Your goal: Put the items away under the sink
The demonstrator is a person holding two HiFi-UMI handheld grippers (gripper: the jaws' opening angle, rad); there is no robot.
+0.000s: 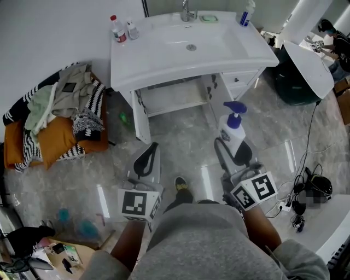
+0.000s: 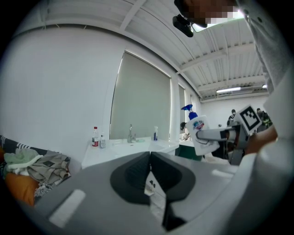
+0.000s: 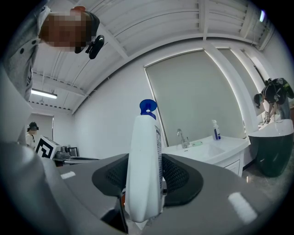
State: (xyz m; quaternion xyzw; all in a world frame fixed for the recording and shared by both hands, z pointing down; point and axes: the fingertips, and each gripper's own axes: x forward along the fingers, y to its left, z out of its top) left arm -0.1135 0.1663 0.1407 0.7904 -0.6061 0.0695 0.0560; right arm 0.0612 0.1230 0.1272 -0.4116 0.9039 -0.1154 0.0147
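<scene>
My right gripper (image 1: 234, 147) is shut on a white pump bottle (image 1: 232, 130) with a blue pump top, held upright in front of the white sink cabinet (image 1: 186, 60). In the right gripper view the pump bottle (image 3: 145, 165) stands squeezed between the jaws. My left gripper (image 1: 145, 161) is shut with nothing in it, lower left of the bottle; its jaws (image 2: 150, 176) meet in the left gripper view, where the pump bottle (image 2: 198, 131) shows at the right. The cabinet's space under the sink (image 1: 172, 95) stands open. On the counter stand a red-capped bottle (image 1: 117, 30), a small clear bottle (image 1: 132, 30) and a blue-and-white bottle (image 1: 246, 13).
A pile of clothes and orange cushions (image 1: 54, 117) lies left of the cabinet. A green object (image 1: 125, 117) lies on the floor beside the cabinet's left leg. A dark bin (image 1: 298, 82) stands to the right, cables and a power strip (image 1: 298, 199) at the lower right. A person (image 1: 331, 33) is at the far right.
</scene>
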